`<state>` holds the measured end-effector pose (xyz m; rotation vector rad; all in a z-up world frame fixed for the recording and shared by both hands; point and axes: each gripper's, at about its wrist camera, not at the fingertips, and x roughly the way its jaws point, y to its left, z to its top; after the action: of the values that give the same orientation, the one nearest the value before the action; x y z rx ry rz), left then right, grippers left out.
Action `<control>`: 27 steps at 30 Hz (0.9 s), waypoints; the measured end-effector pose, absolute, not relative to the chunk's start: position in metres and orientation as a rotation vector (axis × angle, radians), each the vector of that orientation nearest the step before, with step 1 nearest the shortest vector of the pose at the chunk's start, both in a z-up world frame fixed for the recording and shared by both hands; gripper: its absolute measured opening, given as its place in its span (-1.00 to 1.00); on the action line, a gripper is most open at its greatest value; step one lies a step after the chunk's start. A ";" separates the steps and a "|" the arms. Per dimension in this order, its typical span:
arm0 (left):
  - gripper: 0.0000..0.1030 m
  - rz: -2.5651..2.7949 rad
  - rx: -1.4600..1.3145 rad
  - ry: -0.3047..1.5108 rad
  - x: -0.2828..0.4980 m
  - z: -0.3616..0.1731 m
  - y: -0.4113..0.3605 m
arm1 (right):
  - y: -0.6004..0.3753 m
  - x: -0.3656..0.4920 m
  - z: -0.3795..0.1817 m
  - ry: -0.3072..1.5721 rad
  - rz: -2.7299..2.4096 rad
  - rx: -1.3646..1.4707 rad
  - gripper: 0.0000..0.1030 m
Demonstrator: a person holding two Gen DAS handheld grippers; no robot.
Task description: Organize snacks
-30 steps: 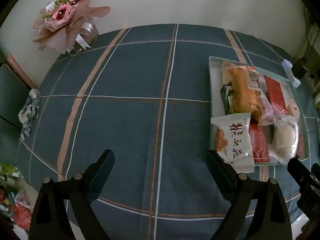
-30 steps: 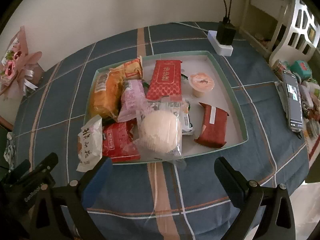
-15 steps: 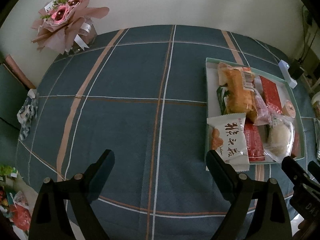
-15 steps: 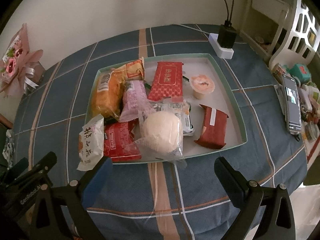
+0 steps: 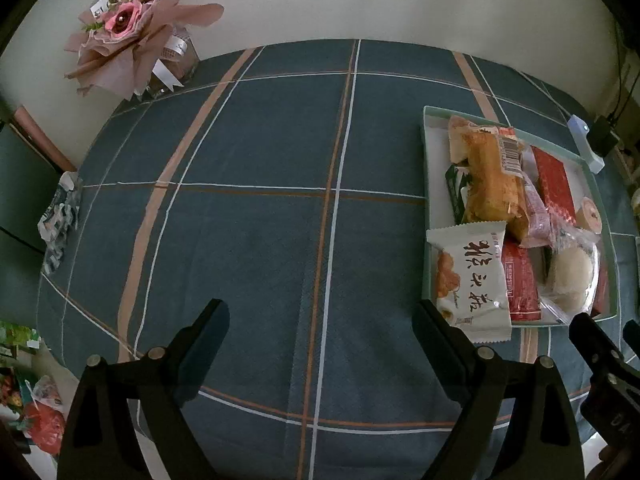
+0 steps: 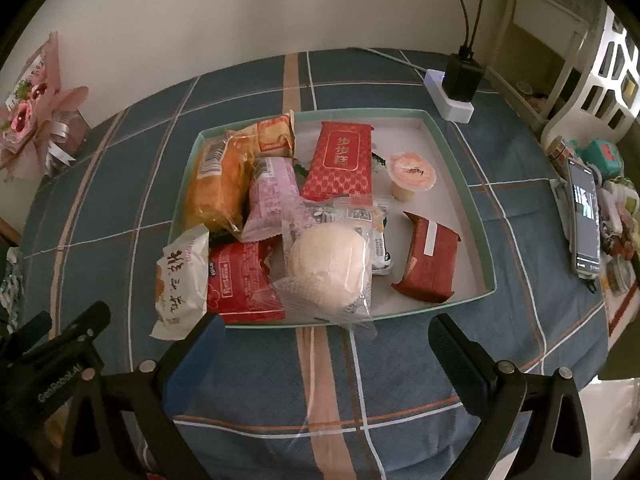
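Left hand-held gripper (image 5: 322, 322) stays wide — tray (image 5: 426, 184) view barely shifted.

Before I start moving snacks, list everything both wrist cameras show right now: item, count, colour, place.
tray: 1, pale green rim, on the tablecloth
white packet: 1, hanging over the tray's near-left corner
red packets: 3, in the tray
orange bread pack: 1, tray's left side
pink packet: 1, beside the bread
round bun in clear wrap: 1, pale, tray's front middle
jelly cup: 1, peach
tablecloth: 1, blue plaid
bouquet: 1, pink, far left corner
power strip: 1, white, behind tray
phone: 1, right edge
left tongs: open, empty
right tongs: open, empty
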<state>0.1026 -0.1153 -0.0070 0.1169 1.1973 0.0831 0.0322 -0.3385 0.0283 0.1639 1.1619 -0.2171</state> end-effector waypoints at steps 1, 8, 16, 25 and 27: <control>0.80 0.085 0.121 1.196 0.102 -0.007 -0.116 | -0.339 0.033 0.028 1.162 -0.216 0.162 1.00; 0.80 0.095 0.130 1.197 0.103 -0.007 -0.117 | -0.338 0.033 0.028 1.165 -0.220 0.163 1.00; 0.80 0.105 0.138 1.211 0.105 -0.009 -0.115 | -0.340 0.033 0.025 1.174 -0.222 0.162 1.00; 0.80 0.118 0.144 1.216 0.105 -0.011 -0.114 | -0.341 0.034 0.024 1.181 -0.223 0.159 1.00; 0.80 0.121 0.143 1.217 0.105 -0.011 -0.114 | -0.341 0.034 0.024 1.182 -0.222 0.159 1.00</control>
<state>0.1053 -0.1135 -0.0114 0.1434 1.2166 0.1205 0.0337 -0.3412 0.0236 0.1588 1.1822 -0.2222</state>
